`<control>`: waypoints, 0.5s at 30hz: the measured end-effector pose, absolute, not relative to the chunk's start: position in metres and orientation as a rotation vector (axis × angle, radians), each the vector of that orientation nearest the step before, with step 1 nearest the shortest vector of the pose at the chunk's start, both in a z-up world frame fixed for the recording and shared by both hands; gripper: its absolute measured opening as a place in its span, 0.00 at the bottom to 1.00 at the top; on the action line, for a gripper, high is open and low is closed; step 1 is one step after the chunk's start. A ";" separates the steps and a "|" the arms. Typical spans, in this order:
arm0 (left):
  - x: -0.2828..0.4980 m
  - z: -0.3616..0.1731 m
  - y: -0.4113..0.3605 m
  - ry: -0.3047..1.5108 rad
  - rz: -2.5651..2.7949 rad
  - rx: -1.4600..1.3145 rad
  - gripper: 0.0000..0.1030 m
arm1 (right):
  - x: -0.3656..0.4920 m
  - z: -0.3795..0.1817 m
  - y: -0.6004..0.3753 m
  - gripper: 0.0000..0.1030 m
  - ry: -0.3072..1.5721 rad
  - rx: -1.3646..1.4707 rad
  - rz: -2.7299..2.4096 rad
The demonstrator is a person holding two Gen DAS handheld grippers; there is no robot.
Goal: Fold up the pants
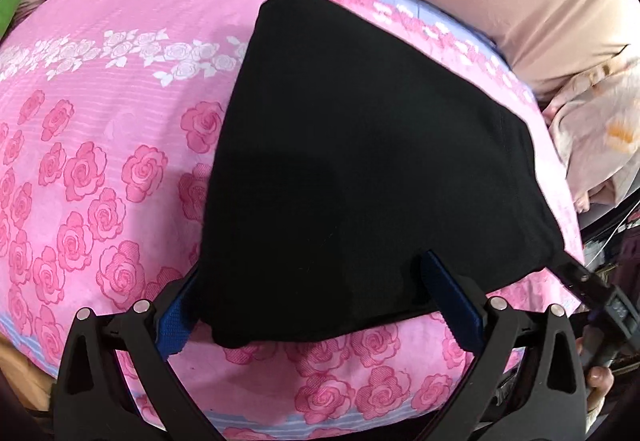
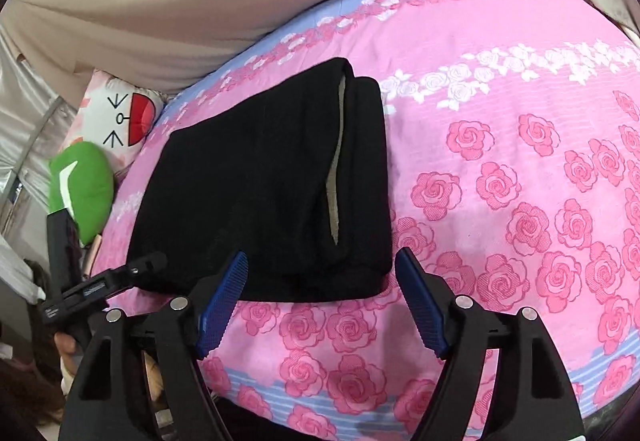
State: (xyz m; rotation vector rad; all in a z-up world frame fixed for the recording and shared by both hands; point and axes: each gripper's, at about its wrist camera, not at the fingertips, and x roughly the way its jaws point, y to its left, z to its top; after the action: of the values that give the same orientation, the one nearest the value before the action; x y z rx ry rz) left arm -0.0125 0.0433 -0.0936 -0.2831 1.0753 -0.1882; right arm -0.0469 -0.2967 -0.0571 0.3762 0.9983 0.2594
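Right wrist view shows the black pants [image 2: 260,193] folded into a compact stack near the bed's [image 2: 500,241] front edge, soft, limp and light, best pinched at the thick near hem, with right claw [image 2: 320,301] and left claw [image 1: 316,305] both wide, empty.

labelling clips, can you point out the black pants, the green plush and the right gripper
black pants [image 2: 256,201]: right wrist view, middle of the folded stack.
green plush [image 2: 86,189]: right wrist view, middle of its body.
right gripper [image 2: 320,261]: right wrist view, midway between its fingertips.
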 end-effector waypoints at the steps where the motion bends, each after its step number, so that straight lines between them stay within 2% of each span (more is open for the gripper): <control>1: -0.013 -0.093 0.044 1.076 -0.189 -0.283 0.96 | -0.046 -0.057 -0.295 0.72 0.999 0.368 0.250; 3: -0.014 -0.093 0.044 1.076 -0.192 -0.285 0.96 | -0.042 -0.054 -0.291 0.73 1.000 0.357 0.242; 5: -0.013 -0.095 0.044 1.080 -0.188 -0.290 0.96 | -0.036 -0.052 -0.288 0.79 0.996 0.348 0.233; 15: -0.003 -0.094 0.034 1.094 -0.162 -0.304 0.96 | -0.022 -0.054 -0.271 0.81 1.009 0.258 0.184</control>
State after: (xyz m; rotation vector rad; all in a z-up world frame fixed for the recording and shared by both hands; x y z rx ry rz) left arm -0.0031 0.0339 -0.0941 -0.3038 1.0937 -0.1620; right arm -0.0216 -0.2713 -0.0539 0.2580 1.0088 0.1838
